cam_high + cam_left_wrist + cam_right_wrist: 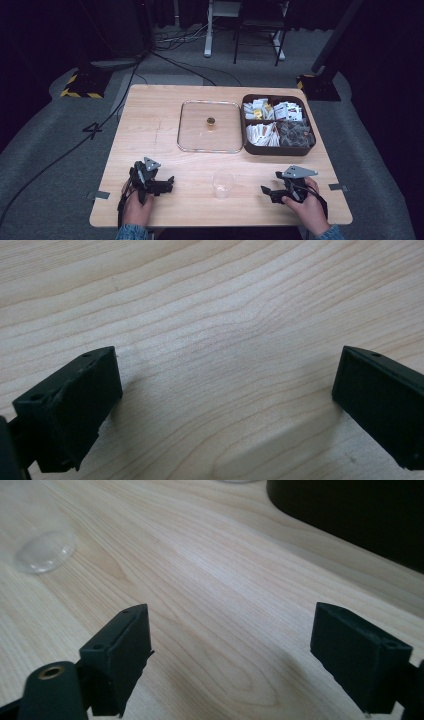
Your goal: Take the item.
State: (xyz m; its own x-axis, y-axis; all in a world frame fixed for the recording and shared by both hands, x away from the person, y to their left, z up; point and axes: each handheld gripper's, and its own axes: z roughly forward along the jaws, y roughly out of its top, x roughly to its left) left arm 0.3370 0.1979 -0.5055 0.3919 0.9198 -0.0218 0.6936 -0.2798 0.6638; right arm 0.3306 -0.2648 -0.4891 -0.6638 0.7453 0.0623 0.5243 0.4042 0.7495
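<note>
High view: nothing started, as I judge it. My left gripper [167, 184] and right gripper [266, 192] rest near table [150, 125] front edge, either side of clear cup [222, 184]. Lid [210, 126] off, beside sachet box [278, 124].
Left gripper view: jaws apart, empty.
Right gripper view: jaws apart, empty; cup [45, 552] ahead.

A clear plastic cup [223, 184] stood upright on the wooden table [150, 125], near its front edge. Behind it, a transparent square lid [210, 126] with rounded corners and a small golden knob [211, 121] in its middle lay flat on the table. Just beside the lid, on its right, was a dark brown box [278, 124], open, with four compartments. Small packets, mostly white, filled three of them, and the front right one held dark wrapped pieces.
</note>
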